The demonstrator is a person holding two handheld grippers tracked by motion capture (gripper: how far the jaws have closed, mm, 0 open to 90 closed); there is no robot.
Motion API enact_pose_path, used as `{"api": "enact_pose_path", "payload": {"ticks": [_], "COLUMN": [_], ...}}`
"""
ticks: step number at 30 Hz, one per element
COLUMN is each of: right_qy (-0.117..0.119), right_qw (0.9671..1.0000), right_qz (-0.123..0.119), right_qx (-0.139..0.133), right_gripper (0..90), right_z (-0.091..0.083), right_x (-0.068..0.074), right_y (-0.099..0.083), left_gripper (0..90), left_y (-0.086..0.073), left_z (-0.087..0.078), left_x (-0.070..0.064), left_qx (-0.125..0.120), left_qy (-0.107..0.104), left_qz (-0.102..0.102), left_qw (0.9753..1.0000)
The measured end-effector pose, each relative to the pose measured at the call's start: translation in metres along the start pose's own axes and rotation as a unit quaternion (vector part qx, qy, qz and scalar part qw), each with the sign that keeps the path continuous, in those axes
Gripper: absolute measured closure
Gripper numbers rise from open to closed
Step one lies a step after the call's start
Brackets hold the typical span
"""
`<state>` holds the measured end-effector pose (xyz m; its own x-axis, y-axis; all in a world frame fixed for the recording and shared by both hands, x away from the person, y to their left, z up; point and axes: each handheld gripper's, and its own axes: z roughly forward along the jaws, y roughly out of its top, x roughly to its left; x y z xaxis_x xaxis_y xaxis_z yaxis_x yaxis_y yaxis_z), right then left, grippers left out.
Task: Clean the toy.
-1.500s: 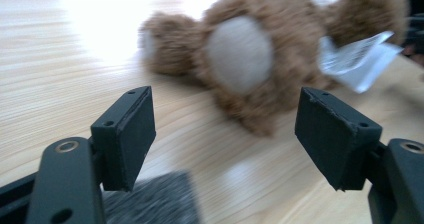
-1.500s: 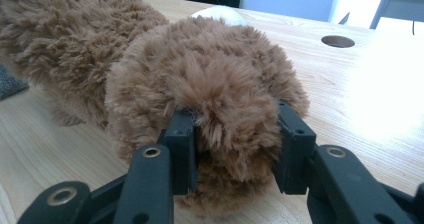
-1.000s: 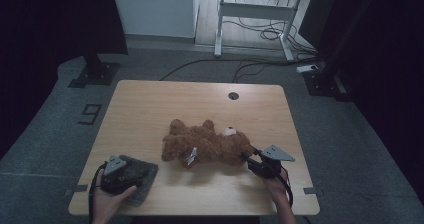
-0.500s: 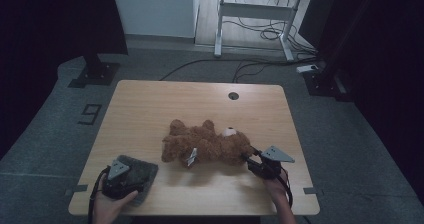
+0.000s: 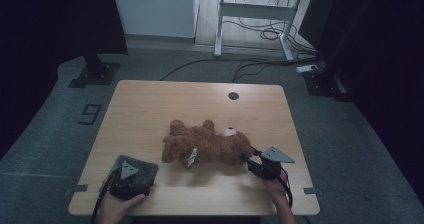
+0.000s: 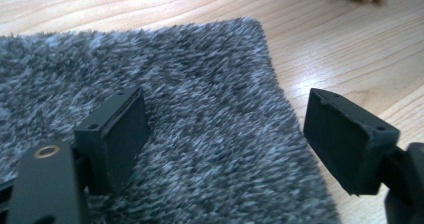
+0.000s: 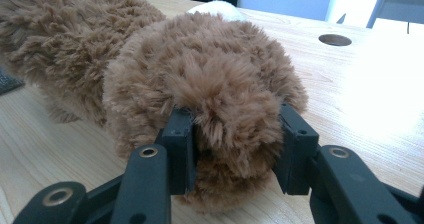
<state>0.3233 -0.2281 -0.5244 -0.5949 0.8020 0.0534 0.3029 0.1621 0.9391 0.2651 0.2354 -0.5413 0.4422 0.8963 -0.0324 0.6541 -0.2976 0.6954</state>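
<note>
The wooden table (image 5: 150,109) stands on a grey floor in a dim room, with a white desk frame (image 5: 250,14) and loose cables (image 5: 260,31) at the far side. A small round hole (image 5: 233,95) sits near the table's far edge.

My right gripper (image 5: 252,160) is at the near right of the table, and its jaws are closed around the fluffy end of the brown teddy bear (image 5: 207,143). In the right gripper view the fur of the bear (image 7: 200,84) bulges between my two black pads (image 7: 181,149), pressed on both sides, so I have a firm hold on it. The bear lies on its side across the middle of the table, stretching away to the left from my right gripper, with its pale muzzle (image 5: 229,132) turned toward the far side and a small tag (image 5: 192,157) hanging at its near edge.

My left gripper (image 5: 129,176) is at the near left corner, resting over the grey furry cloth (image 5: 142,170). In the left gripper view its jaws stand wide apart, holding nothing, with the cloth (image 6: 190,134) lying flat beneath and between them. One pad (image 6: 120,134) is over the fur, the other beyond the cloth's edge, over bare wood. The cloth lies just to the near left of the bear, apart from it.
</note>
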Motion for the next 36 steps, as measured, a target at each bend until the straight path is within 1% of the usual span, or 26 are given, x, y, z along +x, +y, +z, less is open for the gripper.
{"api": "enact_pose_path", "payload": {"ticks": [2, 5, 8, 15, 18, 20, 21, 23, 24, 26, 27, 28, 29, 31, 34, 36], "right_qy": [0.0, 0.0, 0.0, 0.001, 0.001, 0.001, 0.001, 0.001, 0.001, 0.002, 0.002, 0.002, 0.002, 0.002, 0.002, 0.002], "right_qw": [1.0, 1.0, 1.0, 1.0, 1.0, 1.0, 1.0, 1.0, 1.0, 1.0, 1.0, 1.0, 1.0, 1.0, 1.0, 1.0], "right_qz": [0.001, 0.001, 0.001, 0.003, 0.003, 0.003, 0.003, 0.003, 0.003, 0.004, 0.004, 0.004, 0.004, 0.005, 0.004, 0.004], "right_qx": [0.0, 0.0, 0.001, 0.001, 0.0, 0.0, 0.0, 0.001, 0.001, 0.002, 0.0, 0.0, 0.001, 0.001, 0.002, 0.002], "right_gripper": [57.7, 57.6, 57.4, 57.3, 57.3, 57.2, 57.2, 57.2, 57.2, 57.2, 57.2, 57.2, 57.1, 57.1, 57.1, 57.1], "right_z": [0.0, 0.0, -0.001, -0.001, -0.001, -0.001, -0.001, -0.001, -0.001, -0.001, -0.001, -0.001, -0.001, -0.001, -0.001, -0.001], "right_x": [0.0, 0.0, 0.0, 0.0, -0.001, -0.001, -0.001, -0.001, -0.001, -0.001, -0.001, -0.001, -0.001, -0.001, -0.001, -0.001], "right_y": [0.0, 0.0, -0.001, -0.001, -0.001, -0.001, -0.001, -0.001, -0.001, -0.001, -0.002, -0.002, -0.001, -0.002, -0.001, -0.001], "left_gripper": [20.8, 23.9, 24.3, 26.3, 30.5, 30.7, 29.6, 24.7, 22.7, 22.1, 22.1, 21.9, 21.9, 21.5, 20.5, 20.2], "left_y": [0.0, -0.001, -0.001, -0.003, -0.003, -0.004, -0.003, -0.003, -0.003, -0.005, -0.006, -0.006, -0.009, -0.013, -0.02, -0.022], "left_z": [0.0, 0.001, 0.002, 0.001, 0.0, 0.0, -0.001, -0.007, -0.013, -0.024, -0.028, -0.028, -0.035, -0.038, -0.038, -0.036], "left_x": [0.0, -0.002, -0.003, -0.001, 0.0, 0.0, 0.0, 0.006, 0.01, 0.019, 0.025, 0.025, 0.036, 0.043, 0.049, 0.053], "left_qx": [0.001, 0.002, 0.006, 0.0, -0.003, -0.005, -0.004, -0.004, -0.011, -0.029, -0.034, -0.034, -0.039, -0.032, -0.016, -0.012], "left_qy": [0.003, 0.014, 0.02, 0.017, 0.021, 0.018, 0.01, -0.025, -0.032, -0.015, -0.007, -0.007, 0.005, 0.016, 0.018, 0.026], "left_qz": [0.002, 0.011, 0.021, 0.017, 0.016, 0.015, 0.013, 0.001, -0.008, -0.024, -0.031, -0.031, -0.043, -0.05, -0.057, -0.062], "left_qw": [1.0, 0.9998, 0.9996, 0.9997, 0.9997, 0.9997, 0.9999, 0.9997, 0.9994, 0.9992, 0.9989, 0.9989, 0.9983, 0.9981, 0.9981, 0.9976]}}
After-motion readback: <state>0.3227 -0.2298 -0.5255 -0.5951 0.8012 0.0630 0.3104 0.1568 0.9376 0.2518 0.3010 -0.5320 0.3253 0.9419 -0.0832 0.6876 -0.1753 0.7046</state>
